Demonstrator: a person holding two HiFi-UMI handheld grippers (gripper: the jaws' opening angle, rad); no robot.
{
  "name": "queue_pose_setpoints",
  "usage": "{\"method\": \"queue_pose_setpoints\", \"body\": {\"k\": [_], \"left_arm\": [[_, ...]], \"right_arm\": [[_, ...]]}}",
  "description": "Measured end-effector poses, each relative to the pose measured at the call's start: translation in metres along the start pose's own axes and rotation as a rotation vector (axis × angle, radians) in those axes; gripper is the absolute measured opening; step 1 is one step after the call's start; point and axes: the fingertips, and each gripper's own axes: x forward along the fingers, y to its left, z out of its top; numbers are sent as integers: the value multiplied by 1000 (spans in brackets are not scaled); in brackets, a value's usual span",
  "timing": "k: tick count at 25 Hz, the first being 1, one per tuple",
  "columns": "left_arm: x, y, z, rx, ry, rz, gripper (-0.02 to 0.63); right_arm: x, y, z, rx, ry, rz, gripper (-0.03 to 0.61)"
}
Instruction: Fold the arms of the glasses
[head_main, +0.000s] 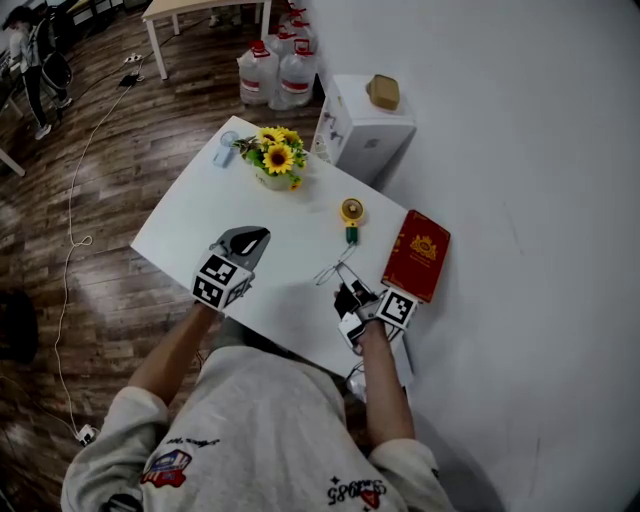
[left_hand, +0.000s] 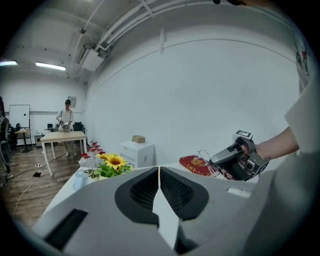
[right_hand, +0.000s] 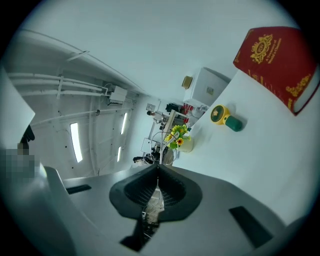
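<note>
Wire-framed glasses (head_main: 338, 268) jut forward from the right gripper (head_main: 352, 296), whose jaws clamp the frame over the white bench (head_main: 195, 215); the left gripper (head_main: 252, 240), well to its left, is closed on nothing

The white table (head_main: 200, 215) bears potted sunflowers (head_main: 275, 160), a red book (head_main: 416, 255), a yellow gadget (head_main: 351, 215) and perhaps a small blue fan (head_main: 227, 147).

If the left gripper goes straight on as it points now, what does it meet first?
Likely bare table between the sunflowers and the red book, since the left gripper tilts slightly down; beyond the edge stands the white cabinet. Depth is unclear.
</note>
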Motion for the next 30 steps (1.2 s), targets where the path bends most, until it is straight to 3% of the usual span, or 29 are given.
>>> {"method": "queue_pose_setpoints", "body": {"k": [2,11,30], "left_arm": [[-2,1,10,3,-16,6,14],[-4,1,16,-15,-27,22,12],[-6,-7,-5,-55,-4,12,12]], "right_arm": [[-1,4,0,-20,-1,-4,12],[12,61,2,-211,-22,237,12],[9,72,2,-219,-85,231,11]]}}
